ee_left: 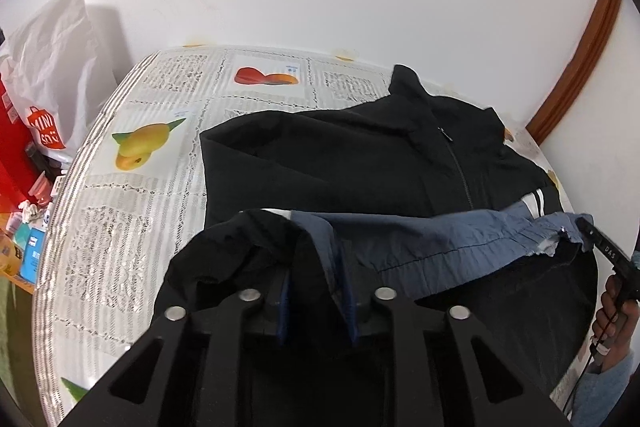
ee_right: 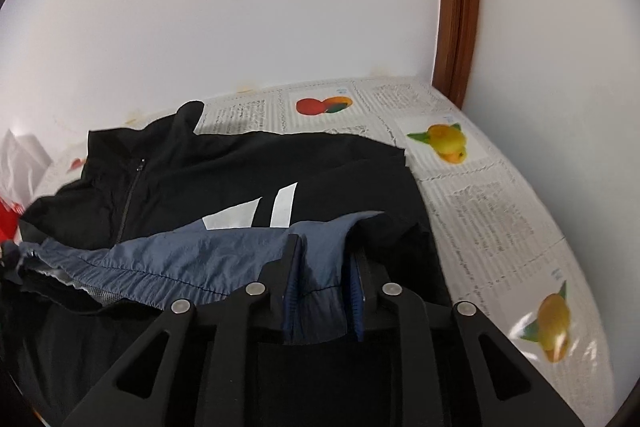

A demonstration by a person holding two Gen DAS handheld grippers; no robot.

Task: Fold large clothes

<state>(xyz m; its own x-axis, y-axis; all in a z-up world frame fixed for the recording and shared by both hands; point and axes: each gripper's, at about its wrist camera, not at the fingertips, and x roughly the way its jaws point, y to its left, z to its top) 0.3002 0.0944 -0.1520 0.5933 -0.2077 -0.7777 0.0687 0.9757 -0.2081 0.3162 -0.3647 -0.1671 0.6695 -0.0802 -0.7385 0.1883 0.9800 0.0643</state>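
Observation:
A black zip jacket with a white logo lies on the table, collar toward the wall. Its blue-grey hem is lifted and stretched between my two grippers. My left gripper is shut on the hem's left end, with black and blue cloth bunched between its fingers. My right gripper is shut on the hem's right end. The right gripper's tip also shows in the left wrist view, pinching the hem's far end.
The table wears a lace cloth printed with fruit pictures. A white shopping bag and red boxes stand off its left edge. A white wall is behind the table, and a brown door frame stands at the right.

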